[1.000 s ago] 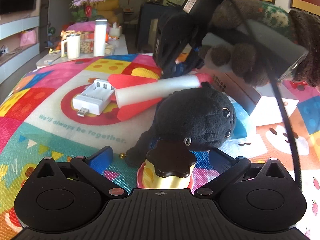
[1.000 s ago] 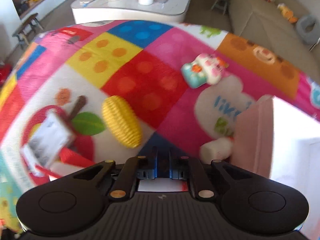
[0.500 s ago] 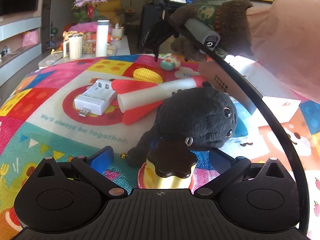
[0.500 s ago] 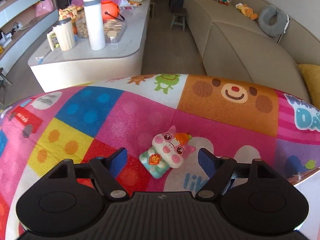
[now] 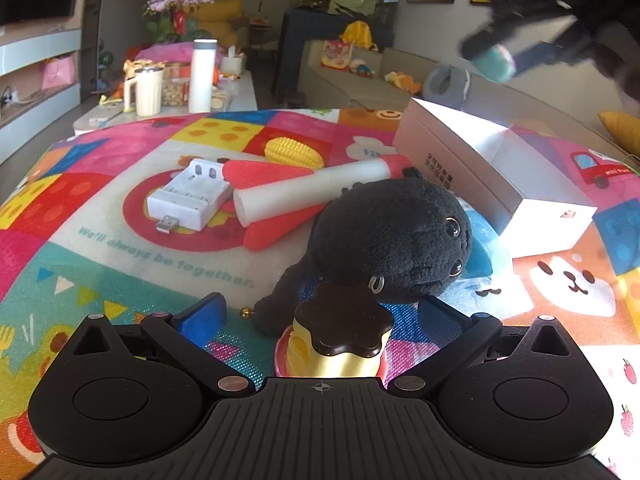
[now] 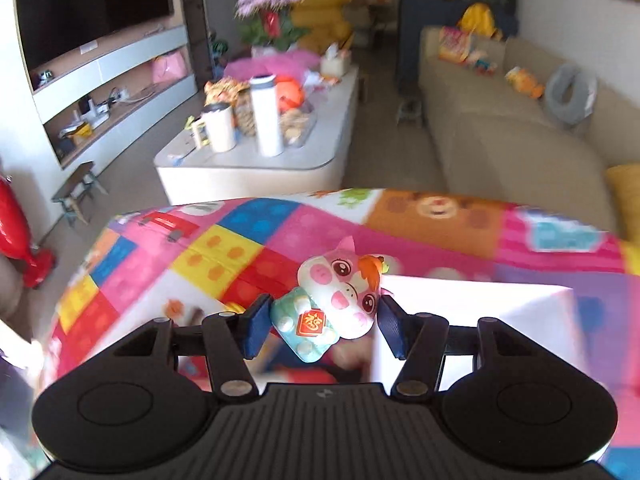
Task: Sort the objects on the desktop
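Note:
My right gripper (image 6: 320, 324) has a pink-and-teal pig toy (image 6: 340, 296) between its blue pads, lifted clear of the colourful mat (image 6: 248, 248). Its jaws are closing, and both pads press on the toy. In the left wrist view that gripper (image 5: 496, 64) hangs high at the top right with the teal toy in it. My left gripper (image 5: 320, 316) rests low on the mat and is open. A pudding toy (image 5: 344, 332) stands between its fingers without touching them. A black plush (image 5: 392, 236) lies just beyond the pudding.
On the mat (image 5: 100, 248) lie a red-and-white foam rocket (image 5: 304, 192), a white battery charger (image 5: 188, 200) and a yellow corn toy (image 5: 294, 152). An open white box (image 5: 500, 168) stands at the right. A coffee table with cups and a sofa lie beyond.
My right gripper left the corn, opened over the pig toy, closed on it and rose with it. The left gripper and pudding toy stayed still.

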`<state>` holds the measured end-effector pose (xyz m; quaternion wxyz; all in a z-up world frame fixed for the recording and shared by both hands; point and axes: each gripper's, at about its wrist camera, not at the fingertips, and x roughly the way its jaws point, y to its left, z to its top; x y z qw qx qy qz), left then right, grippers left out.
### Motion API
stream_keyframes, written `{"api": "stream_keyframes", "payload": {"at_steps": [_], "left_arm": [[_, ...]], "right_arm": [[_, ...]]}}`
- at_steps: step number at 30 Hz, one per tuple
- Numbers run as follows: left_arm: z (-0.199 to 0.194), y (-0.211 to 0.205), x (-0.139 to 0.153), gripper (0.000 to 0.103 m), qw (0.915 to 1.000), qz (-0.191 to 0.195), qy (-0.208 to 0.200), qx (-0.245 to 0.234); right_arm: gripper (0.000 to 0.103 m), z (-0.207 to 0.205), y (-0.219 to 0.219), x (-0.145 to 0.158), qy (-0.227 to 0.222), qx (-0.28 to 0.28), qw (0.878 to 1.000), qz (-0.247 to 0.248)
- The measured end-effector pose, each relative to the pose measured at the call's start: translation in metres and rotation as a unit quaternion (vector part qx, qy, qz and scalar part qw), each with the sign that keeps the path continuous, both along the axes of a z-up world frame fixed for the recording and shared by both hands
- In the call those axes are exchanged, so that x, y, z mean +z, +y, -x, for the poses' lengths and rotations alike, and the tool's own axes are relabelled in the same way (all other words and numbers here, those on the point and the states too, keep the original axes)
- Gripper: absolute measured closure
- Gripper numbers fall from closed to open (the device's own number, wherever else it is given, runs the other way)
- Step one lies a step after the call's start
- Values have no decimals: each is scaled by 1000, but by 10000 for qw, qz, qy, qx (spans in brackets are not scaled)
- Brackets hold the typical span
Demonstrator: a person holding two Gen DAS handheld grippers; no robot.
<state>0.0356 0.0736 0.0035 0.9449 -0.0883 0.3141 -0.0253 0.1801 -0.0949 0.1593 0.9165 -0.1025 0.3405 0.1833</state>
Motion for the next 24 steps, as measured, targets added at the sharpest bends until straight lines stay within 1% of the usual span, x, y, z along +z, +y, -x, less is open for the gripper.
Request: {"api": "stream_keyframes", "payload": {"at_steps": [1, 2, 3, 4, 5, 7, 9, 10, 11, 12, 13, 15, 16, 17, 18, 20, 21, 22, 23, 24], "left_arm": [[2, 1, 2, 0, 10000, -3, -32, -31], [4, -1, 6, 0, 9999, -144, -85, -26], [7, -4, 11, 0, 9991, -370, -182, -20], [10, -9, 19, 0, 9975, -615, -330, -53], [12, -13, 28, 0, 9957, -782, -488, -111], [12, -23, 46, 0, 9916, -1000, -764, -299], [5, -32, 58, 0, 9882, -1186, -868, -438], [-3, -35, 63, 0, 9876, -1257, -842, -417], [-13, -36, 67, 0, 9879, -1296, -753, -387], [-24, -35, 71, 0, 9888, -1281, -665, -382], [-37, -33, 74, 0, 9901, -1223, -563, -404], [-65, -29, 78, 0, 9922, -1106, -368, -447], [-80, -27, 80, 0, 9925, -1094, -269, -467], [-92, -25, 80, 0, 9923, -1114, -181, -503], [-103, -26, 80, 0, 9916, -1166, -105, -550], [-119, -28, 78, 1, 9888, -1279, -16, -768], [-126, -30, 78, 3, 9867, -1319, 19, -947], [-134, -34, 76, 15, 9839, -1376, 43, -1143], [-142, -40, 72, 24, 9797, -1472, 78, -1359], [-149, -45, 68, 38, 9756, -1577, 123, -1523]], "right_arm": [[46, 18, -13, -2, -200, -15, 9997, 160], [46, 34, -25, -5, -277, -14, 9993, 241], [46, 49, -38, -10, -209, 18, 9995, 230], [46, 58, -51, -17, -64, 29, 9999, 148], [46, 65, -62, -25, 131, 28, 9999, 51], [46, 74, -81, -49, 521, 27, 9986, -76], [45, 79, -92, -71, 736, 33, 9972, -161], [44, 82, -95, -77, 727, 11, 9971, -221], [44, 84, -97, -79, 625, 56, 9977, -249], [44, 88, -98, -79, 429, 126, 9987, -233], [44, 97, -98, -79, 62, 212, 9996, -156], [44, 106, -94, -76, -544, 464, 9974, 74], [43, 108, -92, -75, -719, 579, 9956, 182], [43, 106, -91, -72, -781, 676, 9944, 227], [42, 100, -96, -69, -701, 725, 9948, 141], [34, 88, -113, -63, -425, 694, 9964, -240], [30, 84, -123, -60, -342, 615, 9965, -448], [23, 83, -132, -59, -323, 531, 9963, -590], [20, 84, -140, -58, -349, 441, 9961, -680], [20, 85, -144, -61, -398, 383, 9963, -664]]}}
